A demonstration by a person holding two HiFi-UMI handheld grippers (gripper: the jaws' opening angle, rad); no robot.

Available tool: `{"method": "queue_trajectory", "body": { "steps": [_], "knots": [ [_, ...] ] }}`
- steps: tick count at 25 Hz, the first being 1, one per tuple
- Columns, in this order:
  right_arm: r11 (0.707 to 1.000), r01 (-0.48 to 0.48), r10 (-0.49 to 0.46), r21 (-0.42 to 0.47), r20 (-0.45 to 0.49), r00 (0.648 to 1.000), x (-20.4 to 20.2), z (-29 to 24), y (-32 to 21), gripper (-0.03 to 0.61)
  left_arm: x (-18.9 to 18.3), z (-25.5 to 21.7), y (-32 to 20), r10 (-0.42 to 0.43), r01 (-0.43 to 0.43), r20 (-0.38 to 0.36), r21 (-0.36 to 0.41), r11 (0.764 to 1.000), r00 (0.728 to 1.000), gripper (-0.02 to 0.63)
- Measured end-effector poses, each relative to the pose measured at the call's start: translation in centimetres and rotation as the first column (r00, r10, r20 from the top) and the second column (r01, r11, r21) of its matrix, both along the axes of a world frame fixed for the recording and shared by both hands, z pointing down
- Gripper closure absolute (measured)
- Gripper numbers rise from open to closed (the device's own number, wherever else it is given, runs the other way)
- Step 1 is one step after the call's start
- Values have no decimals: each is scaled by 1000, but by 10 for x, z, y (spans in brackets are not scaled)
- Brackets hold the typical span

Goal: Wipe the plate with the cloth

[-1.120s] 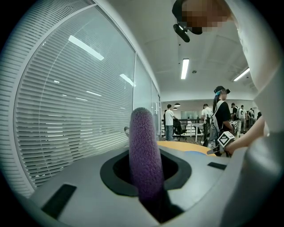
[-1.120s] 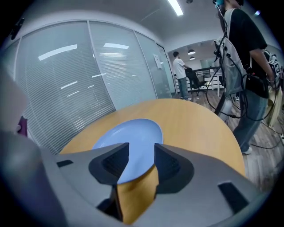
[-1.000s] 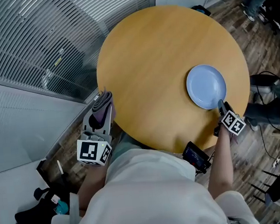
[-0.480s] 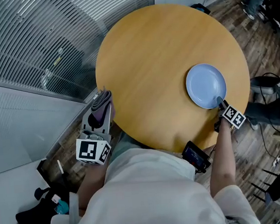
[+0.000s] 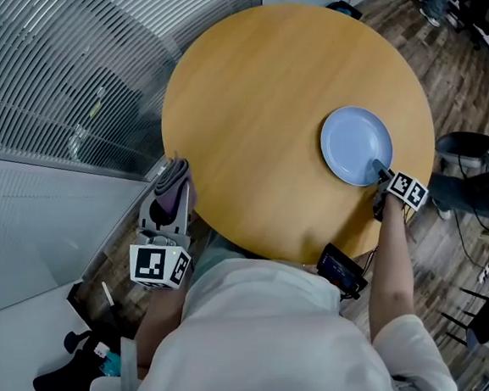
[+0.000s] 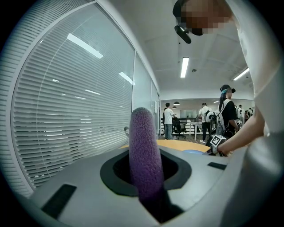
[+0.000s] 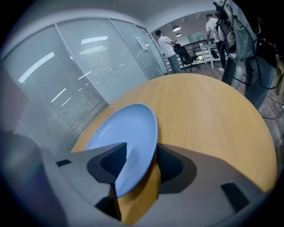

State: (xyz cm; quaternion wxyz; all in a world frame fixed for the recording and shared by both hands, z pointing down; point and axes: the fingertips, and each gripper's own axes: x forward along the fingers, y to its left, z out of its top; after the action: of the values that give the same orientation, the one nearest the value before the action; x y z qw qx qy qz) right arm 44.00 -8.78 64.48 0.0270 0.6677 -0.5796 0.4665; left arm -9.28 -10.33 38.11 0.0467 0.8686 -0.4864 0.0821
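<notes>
A pale blue plate (image 5: 356,145) lies on the right side of the round wooden table (image 5: 254,104), near its front edge. My right gripper (image 5: 382,172) is at the plate's near rim; in the right gripper view the rim of the plate (image 7: 128,133) runs between the two jaws, which touch it on both sides, shut on it. My left gripper (image 5: 174,188) hangs off the table's left edge, shut on a rolled purple cloth (image 5: 175,178). The cloth (image 6: 143,137) sticks up between the jaws of the left gripper (image 6: 144,155), far from the plate.
A glass wall with blinds (image 5: 65,87) runs along the left behind the table. A black device (image 5: 342,271) sits at the person's waist by the table's front edge. Dark bags (image 5: 66,389) lie on the floor lower left; cables and chair legs (image 5: 485,314) lie right.
My right gripper has slid forward onto the plate's near rim. The left gripper with the cloth has stayed where it was.
</notes>
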Motion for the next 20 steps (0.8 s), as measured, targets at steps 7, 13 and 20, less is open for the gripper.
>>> {"method": "queue_trajectory", "body": {
  "steps": [7, 13, 20],
  "knots": [
    [998, -43, 45, -40, 40, 998, 9, 2, 2, 404, 3, -2, -4, 9, -9, -1, -4, 1000, 1000, 529],
    [995, -45, 45, -92, -1, 999, 14, 9, 3, 499, 1, 1, -6, 3, -3, 0, -5, 1000, 1000, 529],
    [994, -111, 113, -24, 80, 990, 18, 4, 5, 523, -3, 1, -2, -10, 10, -16, -2, 1000, 1000, 529]
  ]
}}
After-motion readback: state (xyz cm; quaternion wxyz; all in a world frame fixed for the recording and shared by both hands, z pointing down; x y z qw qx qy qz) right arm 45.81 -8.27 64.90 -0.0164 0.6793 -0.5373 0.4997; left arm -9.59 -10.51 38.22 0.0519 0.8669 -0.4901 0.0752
